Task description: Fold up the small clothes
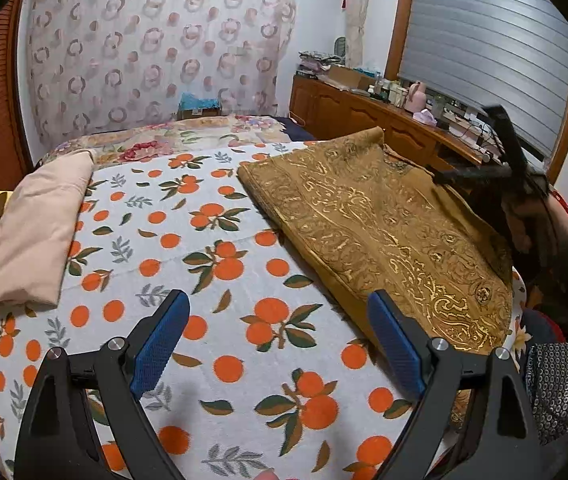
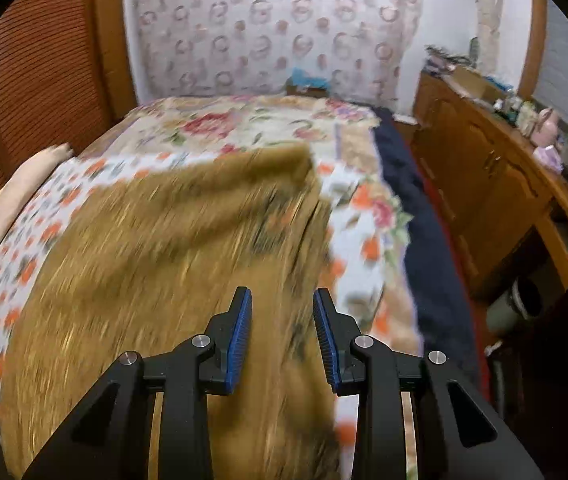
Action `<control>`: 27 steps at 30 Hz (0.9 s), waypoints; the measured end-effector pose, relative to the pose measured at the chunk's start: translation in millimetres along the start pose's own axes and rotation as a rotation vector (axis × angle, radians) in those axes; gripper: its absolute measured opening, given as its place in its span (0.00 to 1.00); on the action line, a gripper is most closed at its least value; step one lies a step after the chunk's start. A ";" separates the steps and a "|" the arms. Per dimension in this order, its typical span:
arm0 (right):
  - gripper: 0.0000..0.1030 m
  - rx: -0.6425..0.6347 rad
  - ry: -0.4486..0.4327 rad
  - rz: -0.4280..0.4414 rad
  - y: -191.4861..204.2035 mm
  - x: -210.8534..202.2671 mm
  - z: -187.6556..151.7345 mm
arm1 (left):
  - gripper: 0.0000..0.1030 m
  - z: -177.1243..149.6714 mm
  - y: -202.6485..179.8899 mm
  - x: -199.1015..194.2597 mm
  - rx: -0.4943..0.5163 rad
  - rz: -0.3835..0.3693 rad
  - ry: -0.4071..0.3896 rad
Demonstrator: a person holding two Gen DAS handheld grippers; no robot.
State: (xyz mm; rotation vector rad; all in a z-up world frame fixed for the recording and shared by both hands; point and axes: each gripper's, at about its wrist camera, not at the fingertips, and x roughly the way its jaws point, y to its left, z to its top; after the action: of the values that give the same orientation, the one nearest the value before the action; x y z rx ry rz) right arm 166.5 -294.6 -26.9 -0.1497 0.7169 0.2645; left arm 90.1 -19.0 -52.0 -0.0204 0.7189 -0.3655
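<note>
Already folded: pink garment (image 1: 31,232), laid at the bed's (image 1: 219,360) left edge.
Left to fold: brown garment (image 1: 384,224), spread toward the right edge.
Left claw (image 1: 275,344): held wide apart, nothing gripped.
Right claw (image 2: 282,340): parted, nothing clamped.

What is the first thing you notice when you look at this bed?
The brown cloth with gold swirls jumps out first, spread on the right side of the bed over the sheet printed with oranges. At the left edge lies a folded pale pink garment. The left gripper hangs open over the sheet, and the right gripper is above the brown cloth with nothing between its fingers.
</note>
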 end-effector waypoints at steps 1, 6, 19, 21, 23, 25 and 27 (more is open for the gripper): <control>0.32 -0.002 0.003 0.004 0.9 -1.8 -7.8 | 0.88 -0.1 -2.2 2.5 0.003 -0.004 0.004; 0.07 -0.011 -0.006 0.043 2.8 -9.2 -31.6 | 0.88 -1.6 -14.1 9.6 0.019 -0.018 0.020; 0.14 0.094 -0.112 -0.023 -33.6 -49.9 -58.4 | 0.88 -8.5 -39.8 20.7 0.050 -0.060 0.054; 0.24 0.103 -0.123 -0.027 -28.8 -56.8 -64.2 | 0.88 -9.8 -42.8 22.2 0.055 -0.061 0.059; 0.38 0.104 -0.121 -0.022 -20.4 -62.8 -70.4 | 0.88 -10.9 -45.2 24.0 0.056 -0.061 0.064; 0.46 0.097 -0.111 -0.040 -13.0 -65.9 -77.7 | 0.88 -12.3 -47.0 25.4 0.058 -0.066 0.071; 0.49 0.079 -0.103 -0.037 -7.4 -68.6 -83.5 | 0.88 -14.0 -49.3 25.7 0.059 -0.067 0.076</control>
State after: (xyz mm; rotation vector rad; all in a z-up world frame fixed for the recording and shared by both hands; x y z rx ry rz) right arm 66.7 -333.4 -43.2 -0.0733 0.6212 0.2063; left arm 83.1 -72.3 -72.0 0.0251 0.7834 -0.4538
